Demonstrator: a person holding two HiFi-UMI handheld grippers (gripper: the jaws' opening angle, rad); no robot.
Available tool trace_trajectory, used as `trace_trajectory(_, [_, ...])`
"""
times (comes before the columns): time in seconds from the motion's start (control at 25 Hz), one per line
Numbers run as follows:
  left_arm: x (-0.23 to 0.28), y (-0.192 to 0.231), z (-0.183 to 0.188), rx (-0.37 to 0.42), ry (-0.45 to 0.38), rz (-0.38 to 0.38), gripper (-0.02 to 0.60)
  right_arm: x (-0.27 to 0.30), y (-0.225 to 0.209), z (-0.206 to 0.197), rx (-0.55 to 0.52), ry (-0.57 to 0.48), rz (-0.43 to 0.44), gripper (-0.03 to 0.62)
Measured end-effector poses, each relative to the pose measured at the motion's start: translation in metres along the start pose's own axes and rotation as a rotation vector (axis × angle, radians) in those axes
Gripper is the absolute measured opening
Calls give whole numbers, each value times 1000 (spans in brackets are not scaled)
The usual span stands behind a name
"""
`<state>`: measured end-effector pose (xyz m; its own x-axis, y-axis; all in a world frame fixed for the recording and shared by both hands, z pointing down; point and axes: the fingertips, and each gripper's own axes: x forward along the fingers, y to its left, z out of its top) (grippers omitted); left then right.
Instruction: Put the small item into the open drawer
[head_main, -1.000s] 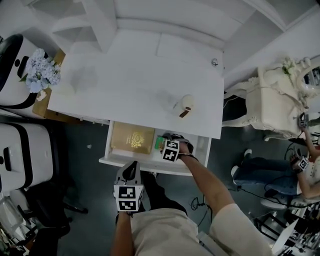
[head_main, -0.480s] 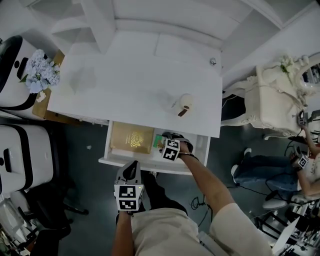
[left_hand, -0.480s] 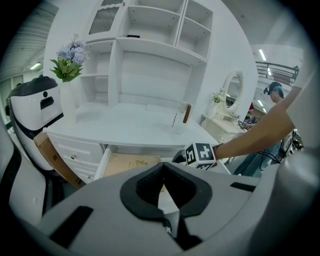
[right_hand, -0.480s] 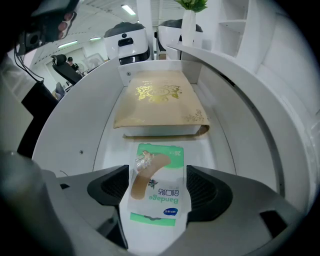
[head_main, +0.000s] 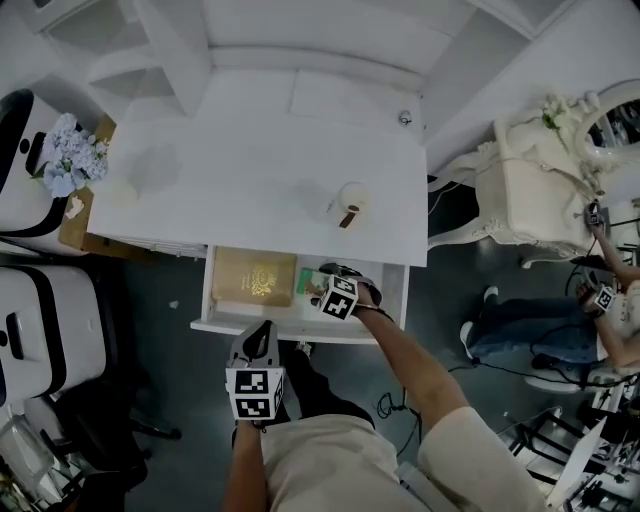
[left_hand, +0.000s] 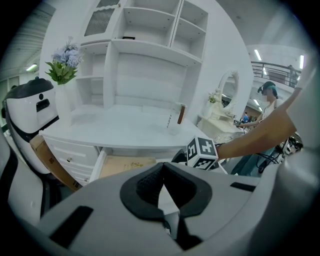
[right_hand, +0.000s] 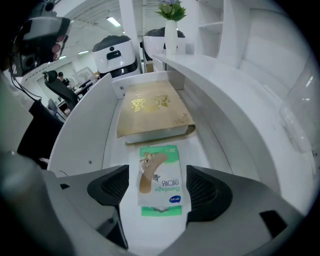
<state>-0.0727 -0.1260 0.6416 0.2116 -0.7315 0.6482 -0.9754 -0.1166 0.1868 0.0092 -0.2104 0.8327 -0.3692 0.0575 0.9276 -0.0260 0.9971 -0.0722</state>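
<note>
A small green-and-white bandage packet (right_hand: 159, 172) lies flat on the floor of the open drawer (head_main: 290, 327), just in front of a gold-covered book (right_hand: 152, 110). My right gripper (right_hand: 159, 187) is inside the drawer and open. Its pads stand on either side of the packet with a gap on each side. From the head view, the packet (head_main: 309, 282) shows beside the right gripper (head_main: 325, 277), to the right of the book (head_main: 254, 278). My left gripper (head_main: 263, 332) hangs in front of the drawer's front edge, shut (left_hand: 162, 182) with nothing in it.
On the white desk (head_main: 230, 180) stands a pale cup (head_main: 348, 200) with a brown stick in it. A vase of blue flowers (head_main: 62, 160) is at the left edge. White machines stand at the left, an ornate white dresser (head_main: 530, 190) and a seated person (head_main: 600, 300) at the right.
The head view has shifted a little, so the desk sits further left in the picture. Both grippers keep their places relative to the drawer.
</note>
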Motion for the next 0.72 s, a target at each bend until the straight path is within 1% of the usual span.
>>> trace_trajectory(0.16, [2, -6, 1, 10, -2, -14, 17, -13, 0, -3, 62, -17, -17, 371])
trace_trajectory(0.4, [5, -13, 1, 18, 3, -30, 17, -29, 7, -16, 118, -17, -32, 371])
trace_trajectory(0.6, [7, -15, 0, 21, 10, -32, 17, -50, 15, -19, 219, -64, -40, 371])
trace_trajectory(0.72, [6, -15, 1, 24, 10, -35, 17, -60, 20, -21, 256, -84, -59, 371])
